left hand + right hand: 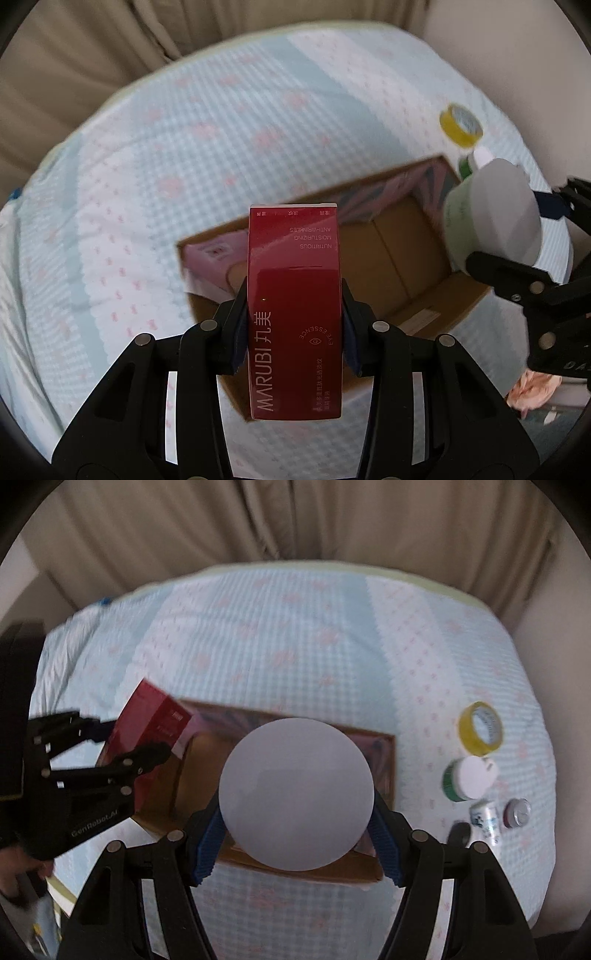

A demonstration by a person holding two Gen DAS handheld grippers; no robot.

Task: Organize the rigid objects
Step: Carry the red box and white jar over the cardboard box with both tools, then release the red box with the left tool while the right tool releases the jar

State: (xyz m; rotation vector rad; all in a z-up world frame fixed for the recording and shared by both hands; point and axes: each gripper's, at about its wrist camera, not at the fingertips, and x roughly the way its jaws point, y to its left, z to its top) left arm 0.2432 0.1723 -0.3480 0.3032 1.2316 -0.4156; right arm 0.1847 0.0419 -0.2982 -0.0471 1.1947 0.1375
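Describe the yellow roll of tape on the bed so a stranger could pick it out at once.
Start at the open brown cardboard box on the pale blue checked bedspread. To its right runs a line of small items; the yellow roll of tape is the farthest, beyond the white-lidded green jar. It alone is a yellow ring.

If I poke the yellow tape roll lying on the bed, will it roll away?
Probably not. The yellow tape roll seems to lie flat on its side, so it would likely slide instead of rolling. The soft bedspread would probably slow it. It looks stiff, light and hollow.
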